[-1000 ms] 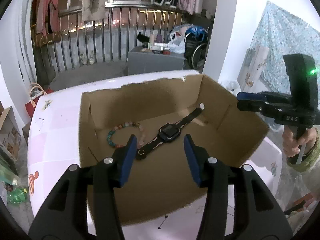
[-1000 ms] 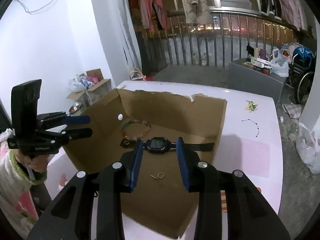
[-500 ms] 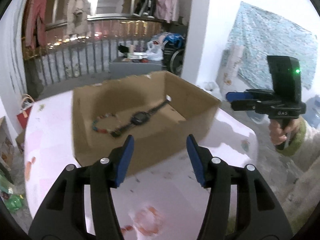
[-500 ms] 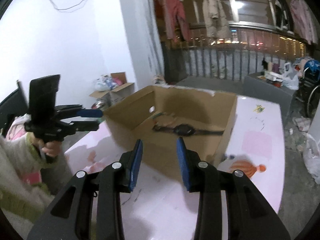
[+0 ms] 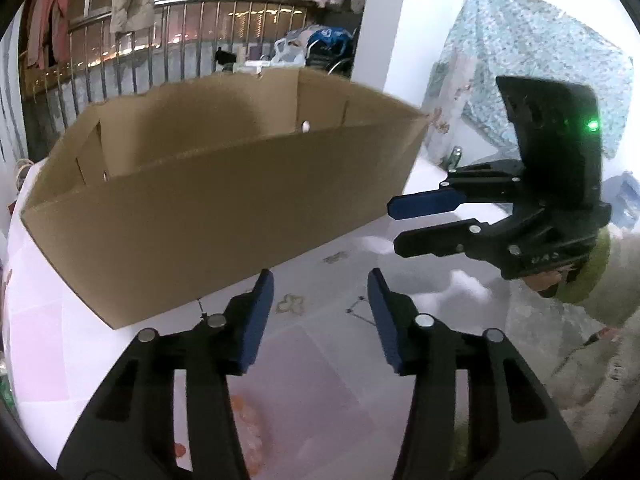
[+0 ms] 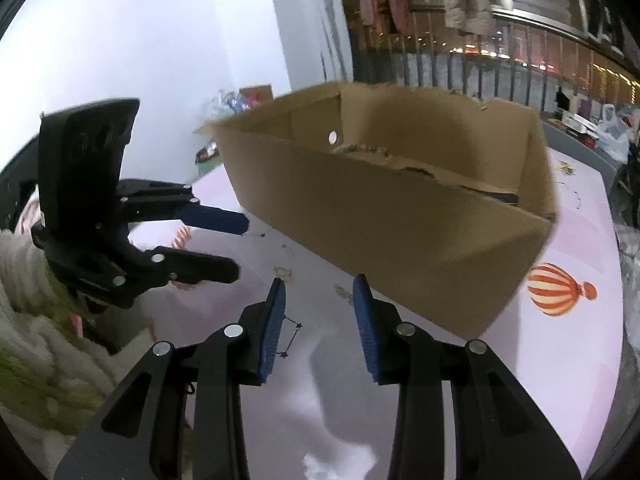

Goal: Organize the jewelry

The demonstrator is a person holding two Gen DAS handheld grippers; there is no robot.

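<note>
The open cardboard box [image 5: 200, 216] stands on the pink tablecloth, its near wall hiding the inside from the left wrist view. Over the box rim [image 6: 400, 224] in the right wrist view I see part of a bead bracelet [image 6: 360, 148] and a dark watch strap [image 6: 492, 194] on the floor. My left gripper [image 5: 320, 280] hangs low over the cloth in front of the box, its jaws closing with nothing between them. My right gripper [image 6: 320, 282] is open and empty beside it. Each shows in the other's view: the right gripper [image 5: 396, 226] and the left gripper [image 6: 240, 248].
The tablecloth [image 5: 320, 360] has printed figures, among them a striped hot-air balloon [image 6: 556, 290]. A metal railing [image 5: 160, 64] with hung clothes runs behind the table. A patterned cloth [image 5: 540, 60] hangs on the right wall. A person's sleeve [image 5: 592, 272] is behind the right gripper.
Both grippers have drawn back from above the box and sunk low over the table in front of it. The box's floor has dropped out of the left wrist view. The left jaws have narrowed slightly.
</note>
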